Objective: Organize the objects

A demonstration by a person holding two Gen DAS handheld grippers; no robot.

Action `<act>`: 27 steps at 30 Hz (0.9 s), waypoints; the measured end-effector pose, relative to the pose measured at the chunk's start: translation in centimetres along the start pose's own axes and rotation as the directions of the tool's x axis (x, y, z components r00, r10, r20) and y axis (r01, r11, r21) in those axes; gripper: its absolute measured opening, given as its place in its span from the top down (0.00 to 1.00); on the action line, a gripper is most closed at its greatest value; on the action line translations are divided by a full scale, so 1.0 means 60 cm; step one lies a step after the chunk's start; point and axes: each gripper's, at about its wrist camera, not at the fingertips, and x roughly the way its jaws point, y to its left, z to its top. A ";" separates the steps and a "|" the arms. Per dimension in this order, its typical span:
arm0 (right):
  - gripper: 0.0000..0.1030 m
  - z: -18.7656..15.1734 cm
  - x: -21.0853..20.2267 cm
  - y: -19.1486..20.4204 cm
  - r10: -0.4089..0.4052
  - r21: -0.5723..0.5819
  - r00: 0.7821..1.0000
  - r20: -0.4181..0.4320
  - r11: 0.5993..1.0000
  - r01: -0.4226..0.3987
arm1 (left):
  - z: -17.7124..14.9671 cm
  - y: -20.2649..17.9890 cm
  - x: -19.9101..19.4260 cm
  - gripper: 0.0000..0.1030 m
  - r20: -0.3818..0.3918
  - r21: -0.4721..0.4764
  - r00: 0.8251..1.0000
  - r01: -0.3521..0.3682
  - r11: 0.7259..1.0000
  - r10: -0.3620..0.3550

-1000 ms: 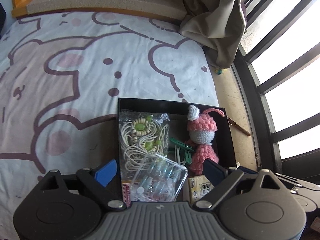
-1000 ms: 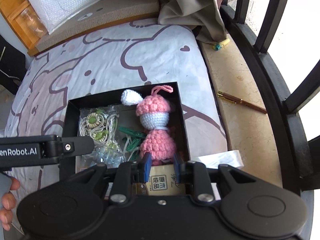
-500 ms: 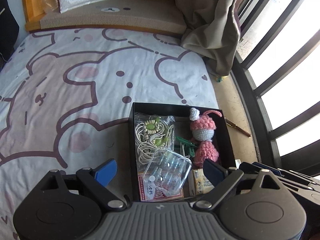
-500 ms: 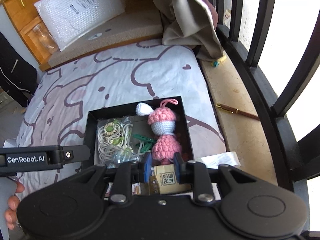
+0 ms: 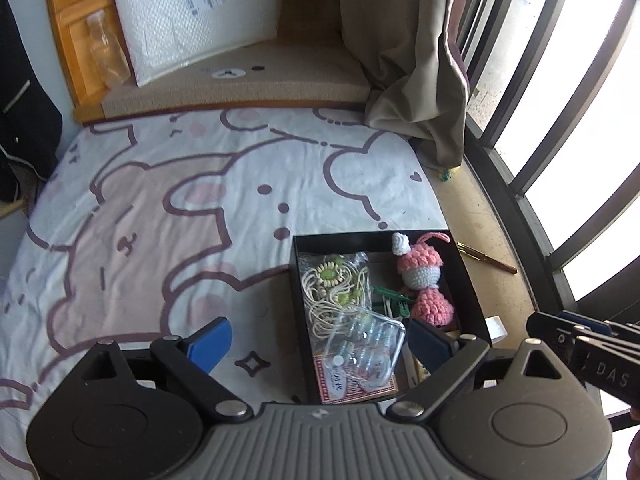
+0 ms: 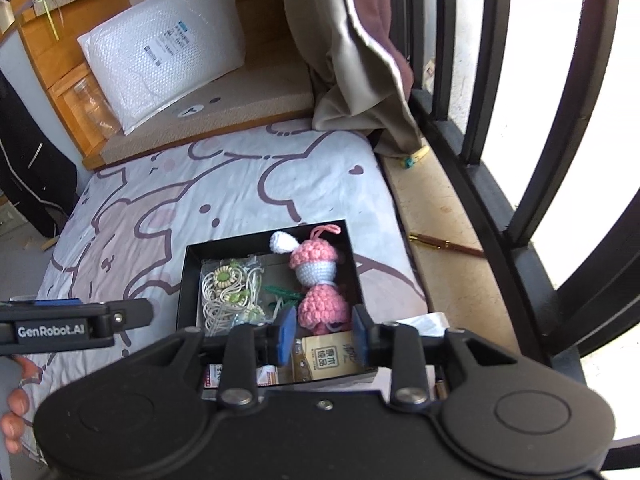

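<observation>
Black box (image 5: 468,280) on the bed, filled; both tools drawn back.
Left view: left tool (image 5: 320,338) spread wide, empty, farther off than before. Right view: right tool (image 6: 323,336) just opened, pinching nothing; packing looks finished.

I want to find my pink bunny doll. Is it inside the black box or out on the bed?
Inside. The pink crochet doll lies within the black box, beside the green clips and the bagged bead necklace.
</observation>
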 end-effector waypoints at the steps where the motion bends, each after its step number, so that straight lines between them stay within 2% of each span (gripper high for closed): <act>1: 0.61 -0.001 -0.004 0.000 -0.003 0.004 1.000 0.005 1.000 0.003 | 0.000 -0.001 -0.004 0.07 0.008 0.011 1.000 -0.008 1.000 0.007; 4: 0.49 -0.004 -0.012 0.001 -0.012 0.002 1.000 0.018 1.000 0.012 | -0.004 -0.005 -0.017 0.04 0.039 0.051 0.999 -0.032 0.998 0.030; 10: 0.31 -0.009 -0.022 0.009 -0.052 -0.017 0.998 0.036 0.998 0.053 | -0.012 -0.008 -0.031 0.01 0.069 0.074 0.997 -0.052 0.996 0.047; 17: 0.18 -0.014 -0.031 0.013 -0.090 -0.019 0.995 0.051 0.996 0.091 | -0.018 0.000 -0.033 0.00 0.067 0.079 0.994 -0.090 0.993 0.084; 21: 0.07 -0.015 -0.033 0.012 -0.113 -0.013 0.992 0.058 0.993 0.114 | -0.020 0.007 -0.034 0.00 0.066 0.077 0.992 -0.110 0.991 0.105; 27: 0.02 -0.018 -0.037 0.014 -0.139 -0.015 0.988 0.068 0.990 0.140 | -0.020 0.019 -0.035 0.00 0.068 0.060 0.990 -0.127 0.990 0.123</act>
